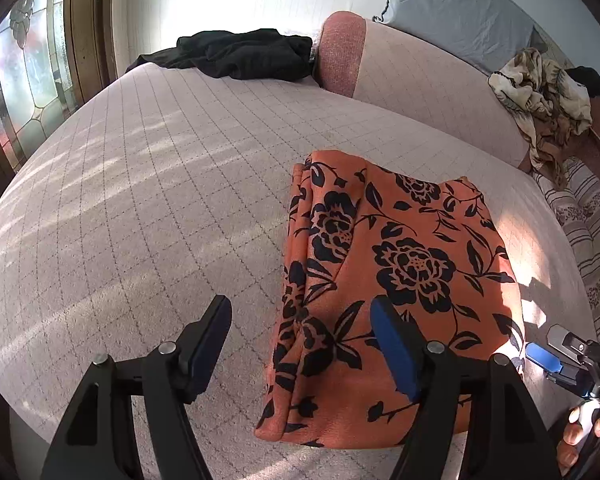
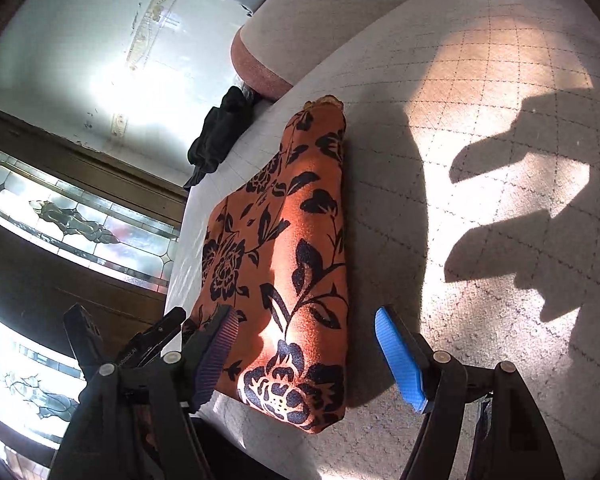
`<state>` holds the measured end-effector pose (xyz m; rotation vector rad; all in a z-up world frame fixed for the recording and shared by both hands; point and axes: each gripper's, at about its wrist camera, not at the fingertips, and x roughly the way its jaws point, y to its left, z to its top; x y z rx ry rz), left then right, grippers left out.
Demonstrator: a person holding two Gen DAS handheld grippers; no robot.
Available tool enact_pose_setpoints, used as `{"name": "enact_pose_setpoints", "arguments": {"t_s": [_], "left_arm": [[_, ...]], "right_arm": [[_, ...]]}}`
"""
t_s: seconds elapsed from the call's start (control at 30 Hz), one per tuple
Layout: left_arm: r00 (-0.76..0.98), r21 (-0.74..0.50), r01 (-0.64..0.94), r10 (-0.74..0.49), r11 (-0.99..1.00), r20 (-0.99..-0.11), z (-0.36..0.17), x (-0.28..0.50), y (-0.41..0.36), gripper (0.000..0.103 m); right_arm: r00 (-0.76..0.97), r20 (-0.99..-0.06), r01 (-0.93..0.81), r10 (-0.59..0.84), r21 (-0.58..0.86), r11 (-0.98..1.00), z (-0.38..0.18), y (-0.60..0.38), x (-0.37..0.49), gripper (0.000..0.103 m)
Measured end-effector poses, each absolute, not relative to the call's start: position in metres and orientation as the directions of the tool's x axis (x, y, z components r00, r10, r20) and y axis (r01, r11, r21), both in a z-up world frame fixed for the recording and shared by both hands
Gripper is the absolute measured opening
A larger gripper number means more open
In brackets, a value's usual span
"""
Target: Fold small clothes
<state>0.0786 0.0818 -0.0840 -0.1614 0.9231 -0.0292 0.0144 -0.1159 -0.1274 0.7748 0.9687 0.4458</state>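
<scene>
**Orange garment folded, more clothes waiting**

Fabric in orange with a black flower print, the orange floral garment (image 1: 384, 280), lies folded into a compact, several-layered rectangle on the pale quilted cushion with a grid pattern (image 1: 140, 208), near that cushion's front edge. Its left side shows stacked fold edges, and the top face looks fairly smooth. This piece appears essentially done, perhaps needing only a final tidy.

The left gripper (image 1: 300, 344) hangs just above the near end of the orange floral garment with its jaws spread wide and nothing between them; one blue pad is over the cloth, the other over bare cushion. The right gripper (image 2: 304, 356) is likewise spread wide and empty, its jaws straddling the garment's near corner, whether touching it I cannot tell.

Work seemingly remains. Beyond the orange floral garment, at the far end of the cushion, sits a crumpled black garment (image 1: 244, 54), unfolded. To the garment's far right, a rumpled cream-and-brown patterned cloth (image 1: 540, 92) is draped over the backrest. Either could be next.
</scene>
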Motion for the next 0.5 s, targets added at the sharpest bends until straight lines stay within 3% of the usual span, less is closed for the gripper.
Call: {"name": "enact_pose_setpoints", "arguments": {"t_s": [0.13, 0.37, 0.5], "left_arm": [[0.616, -0.149, -0.036, -0.096, 0.988, -0.782, -0.08, 0.08, 0.083, 0.081], [0.611, -0.158, -0.042, -0.099, 0.987, -0.785, -0.081, 0.087, 0.092, 0.082], [0.588, -0.264, -0.039, -0.191, 0.964, -0.786, -0.087, 0.094, 0.11, 0.082]], "right_arm": [[0.509, -0.574, -0.014, 0.641, 0.74, 0.673, -0.124, -0.11, 0.019, 0.082], [0.509, -0.59, 0.0, 0.627, 0.728, 0.685, -0.123, -0.106, 0.031, 0.085], [0.492, -0.599, 0.002, 0.631, 0.726, 0.688, -0.125, -0.103, 0.042, 0.086]]}}
